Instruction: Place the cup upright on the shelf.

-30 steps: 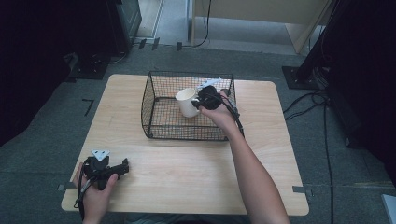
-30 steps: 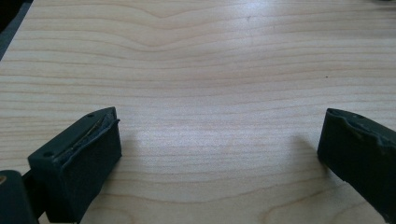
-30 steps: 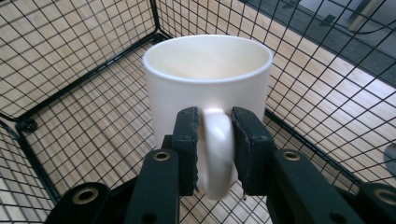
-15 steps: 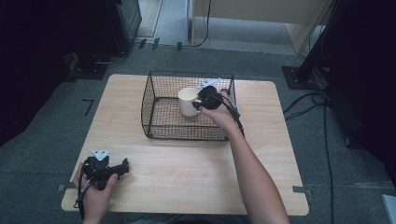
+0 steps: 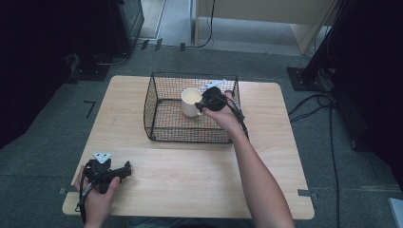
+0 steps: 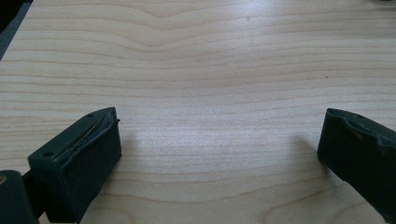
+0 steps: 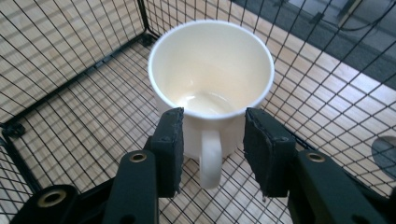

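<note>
A cream mug (image 5: 191,102) stands upright and empty inside a black wire basket (image 5: 161,128) at the back middle of the table. In the right gripper view the mug (image 7: 210,79) has its handle (image 7: 210,158) turned toward me. My right gripper (image 7: 212,116) is open, one jaw on each side of the handle with a gap on both sides. In the high view the right gripper (image 5: 205,102) reaches over the basket's right part. My left gripper (image 5: 126,168) rests at the table's front left, open, with bare wood between its jaws (image 6: 219,135).
The light wooden table (image 5: 199,175) has free room in front of the basket. The basket's wire walls (image 7: 70,51) close in around the mug. Cables (image 5: 328,109) lie on the grey floor to the right of the table.
</note>
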